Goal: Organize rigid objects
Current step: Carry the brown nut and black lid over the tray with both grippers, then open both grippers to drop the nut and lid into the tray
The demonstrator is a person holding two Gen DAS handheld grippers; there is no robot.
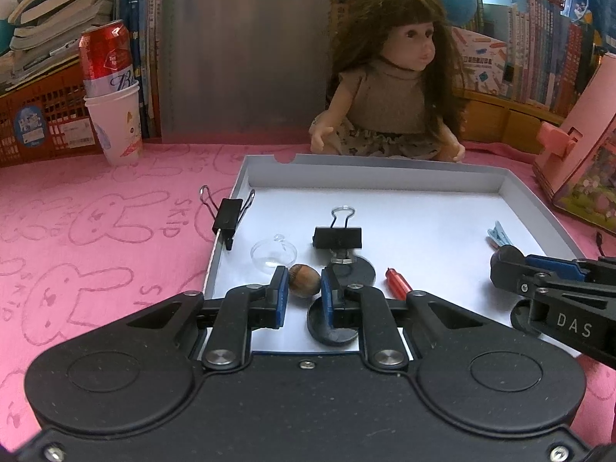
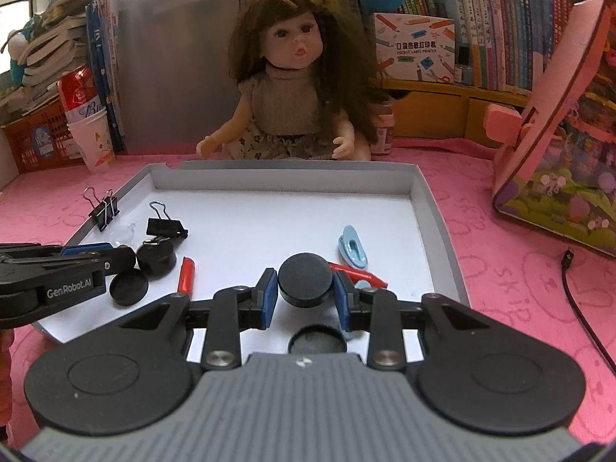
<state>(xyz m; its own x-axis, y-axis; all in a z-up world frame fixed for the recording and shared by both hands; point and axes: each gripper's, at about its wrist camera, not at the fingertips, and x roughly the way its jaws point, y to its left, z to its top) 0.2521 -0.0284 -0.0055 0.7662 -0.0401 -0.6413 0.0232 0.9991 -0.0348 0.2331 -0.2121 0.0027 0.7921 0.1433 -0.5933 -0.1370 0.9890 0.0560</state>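
A shallow grey cardboard tray with a white floor (image 1: 516,196) lies on the pink rabbit-print cloth (image 1: 96,231), a long-haired doll in a beige top (image 1: 396,88) seated behind it. Over the tray's near edge, the right gripper (image 2: 306,288) clamps a round black puck (image 2: 305,279), and the left gripper (image 1: 304,283) pinches a small brown acorn (image 1: 304,280).

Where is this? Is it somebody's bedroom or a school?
Probably a home study or a child's room, though I can't be sure. A doll sits behind the white tray, rows of books fill the shelves, and a pink bunny-print cloth covers the table.
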